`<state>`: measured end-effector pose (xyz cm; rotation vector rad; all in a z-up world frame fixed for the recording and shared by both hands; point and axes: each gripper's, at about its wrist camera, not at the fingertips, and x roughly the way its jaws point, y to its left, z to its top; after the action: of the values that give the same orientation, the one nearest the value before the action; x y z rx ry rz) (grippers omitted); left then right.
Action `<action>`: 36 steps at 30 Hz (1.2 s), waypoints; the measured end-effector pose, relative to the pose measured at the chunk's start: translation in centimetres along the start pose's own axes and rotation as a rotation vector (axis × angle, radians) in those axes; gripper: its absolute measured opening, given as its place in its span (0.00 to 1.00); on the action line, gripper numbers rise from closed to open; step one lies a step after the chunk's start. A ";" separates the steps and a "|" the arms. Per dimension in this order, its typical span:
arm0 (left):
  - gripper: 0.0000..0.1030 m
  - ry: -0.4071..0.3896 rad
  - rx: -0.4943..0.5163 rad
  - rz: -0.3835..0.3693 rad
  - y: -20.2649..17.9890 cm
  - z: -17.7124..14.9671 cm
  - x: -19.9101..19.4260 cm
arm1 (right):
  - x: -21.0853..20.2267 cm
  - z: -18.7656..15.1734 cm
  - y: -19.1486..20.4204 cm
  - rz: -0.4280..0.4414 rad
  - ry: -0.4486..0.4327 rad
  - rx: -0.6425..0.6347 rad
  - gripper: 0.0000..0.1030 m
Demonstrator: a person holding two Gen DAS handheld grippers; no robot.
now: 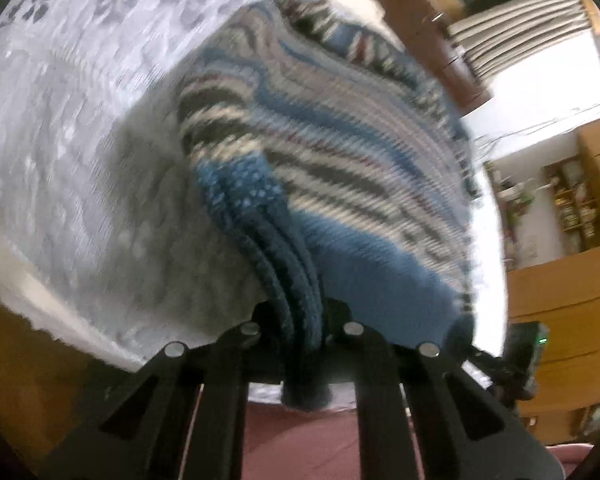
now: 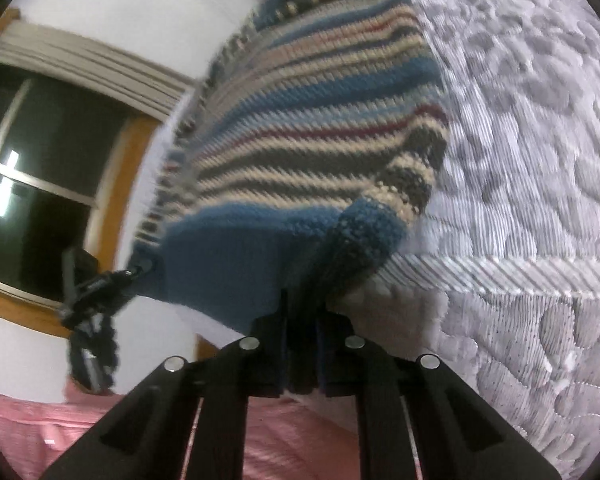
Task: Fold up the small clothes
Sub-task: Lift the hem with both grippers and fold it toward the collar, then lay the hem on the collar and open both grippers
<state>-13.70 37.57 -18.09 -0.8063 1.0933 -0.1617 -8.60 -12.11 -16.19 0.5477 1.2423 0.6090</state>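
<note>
A small knitted sweater (image 1: 320,152) with blue, cream, grey and red stripes hangs lifted off a white quilted mattress (image 1: 72,112). My left gripper (image 1: 302,344) is shut on its dark blue ribbed hem, which bunches between the fingers. In the right wrist view the same sweater (image 2: 320,120) stretches away from my right gripper (image 2: 302,344), which is shut on another part of the blue hem. At the sweater's far corner the other gripper (image 2: 96,292) shows, holding the hem. The fabric is taut between the two grips.
The mattress (image 2: 540,160) fills the right side with a piped edge (image 2: 520,268). Pink cloth (image 2: 32,432) lies below. A wood-framed window (image 2: 52,160) with a raised blind is on the left. Wooden cabinets (image 1: 572,300) and shelves (image 1: 572,200) stand on the right.
</note>
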 end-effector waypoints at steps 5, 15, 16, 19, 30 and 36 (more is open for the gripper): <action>0.08 -0.067 0.039 -0.100 -2.3 2.3 -2.1 | -3.1 2.1 1.1 0.139 -0.082 0.011 0.10; 0.08 -0.142 0.121 -0.089 -4.8 9.0 -1.5 | -4.9 9.6 2.3 0.164 -0.170 -0.007 0.10; 0.08 -0.143 0.113 -0.093 -4.4 9.9 -1.1 | -4.6 10.9 2.1 0.166 -0.170 0.006 0.10; 0.08 -0.134 0.089 -0.082 -3.6 12.7 0.6 | -3.2 13.7 1.2 0.162 -0.158 0.048 0.10; 0.12 0.020 -0.047 -0.104 -0.2 17.6 7.9 | 2.9 19.0 -3.4 0.128 -0.061 0.225 0.10; 0.14 0.075 -0.114 -0.222 1.2 18.8 6.5 | 2.7 19.7 -5.0 0.164 -0.056 0.298 0.14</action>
<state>4.90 44.67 -19.59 -1.0310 1.0893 -0.3203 11.69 -14.93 -16.79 0.9167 1.2510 0.5442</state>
